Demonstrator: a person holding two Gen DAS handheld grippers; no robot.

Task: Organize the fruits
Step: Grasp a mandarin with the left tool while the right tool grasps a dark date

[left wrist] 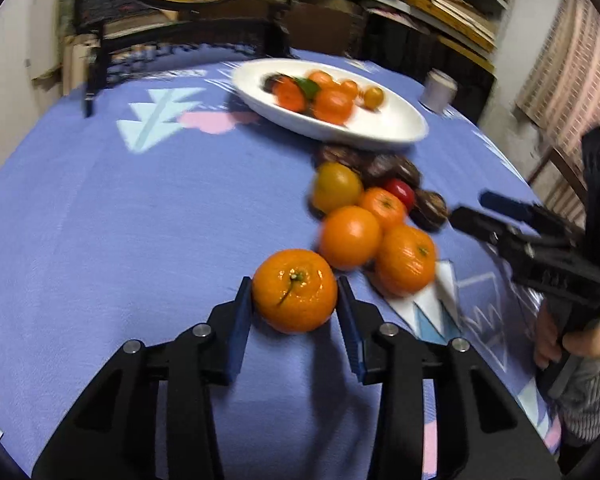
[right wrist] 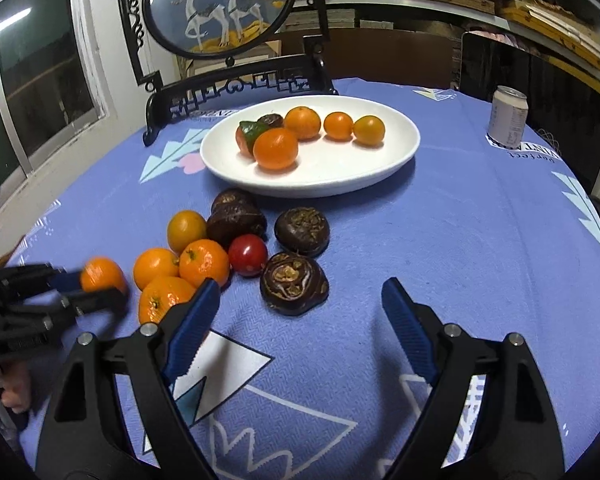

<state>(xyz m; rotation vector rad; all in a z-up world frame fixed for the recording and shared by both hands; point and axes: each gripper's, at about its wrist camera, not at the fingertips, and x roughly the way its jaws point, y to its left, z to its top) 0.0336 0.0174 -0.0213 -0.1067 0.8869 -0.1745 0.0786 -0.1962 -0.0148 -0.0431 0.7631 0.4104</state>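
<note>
Left gripper point(left wrist: 296, 300) clamps a mandarin point(left wrist: 295, 290) on the tablecloth point(left wrist: 140, 220); right gripper point(right wrist: 300, 300) hangs spread, empty, near a dark fruit point(right wrist: 294, 283).

From my right-hand camera, the only writing I can make out is printed on the tablecloth point(right wrist: 480, 240), at its far right edge just below the can point(right wrist: 507, 117). It faces away from me and reads upside down; the smaller line looks like the word "perfect" point(right wrist: 542, 159), and above it runs a row of larger white capitals point(right wrist: 528, 147) that I cannot make out with any certainty. The can itself carries a block of fine print on its pale side, too small for me to read. From my left-hand camera the same can point(left wrist: 438, 90) is blurred and nothing on it is legible.
</note>
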